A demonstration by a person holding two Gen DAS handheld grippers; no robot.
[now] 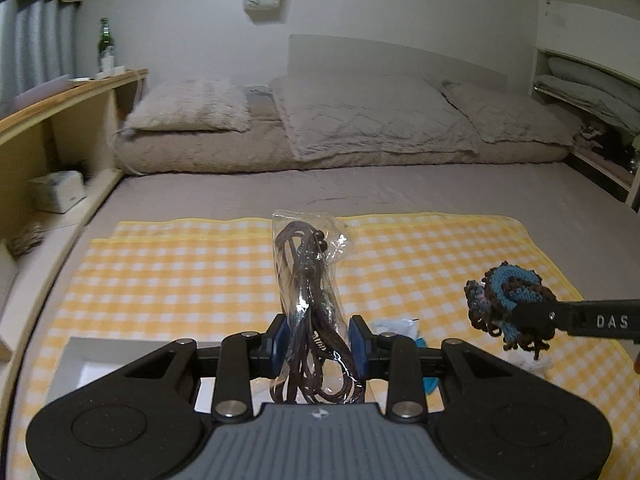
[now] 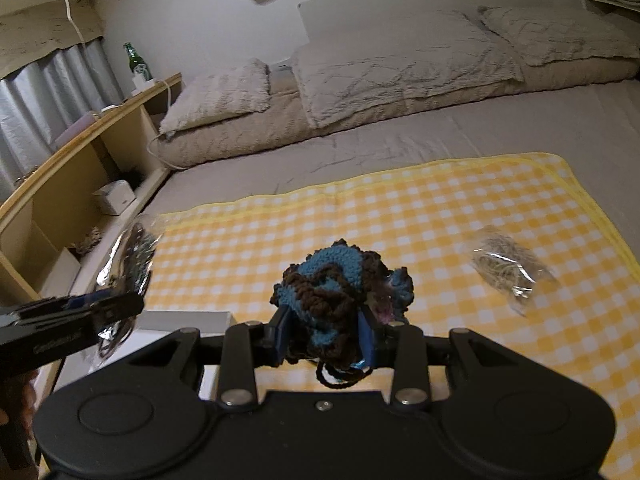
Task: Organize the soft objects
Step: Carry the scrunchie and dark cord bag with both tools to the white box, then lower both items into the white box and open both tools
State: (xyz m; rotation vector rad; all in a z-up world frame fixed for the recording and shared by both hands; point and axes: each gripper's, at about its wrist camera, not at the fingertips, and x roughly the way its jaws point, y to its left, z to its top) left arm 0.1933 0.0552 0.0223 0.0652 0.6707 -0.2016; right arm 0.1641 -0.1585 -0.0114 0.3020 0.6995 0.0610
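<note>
1. Left tongs (image 1: 318,344) clenched on clear bag of brown cord (image 1: 308,292), held above yellow checked cloth (image 1: 180,264) on bed (image 1: 240,192)
2. Right tongs (image 2: 326,338) clenched on blue-brown crocheted piece (image 2: 336,292), also above the cloth
3. Second clear bag (image 2: 510,266) lies on cloth, right side
4. White box (image 1: 100,354) near left tongs

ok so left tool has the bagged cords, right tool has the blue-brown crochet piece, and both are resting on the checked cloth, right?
Not resting. Both wrist views show the bagged cords in the left tool and the crochet piece in the right tool lifted clear above the checked cloth.
</note>
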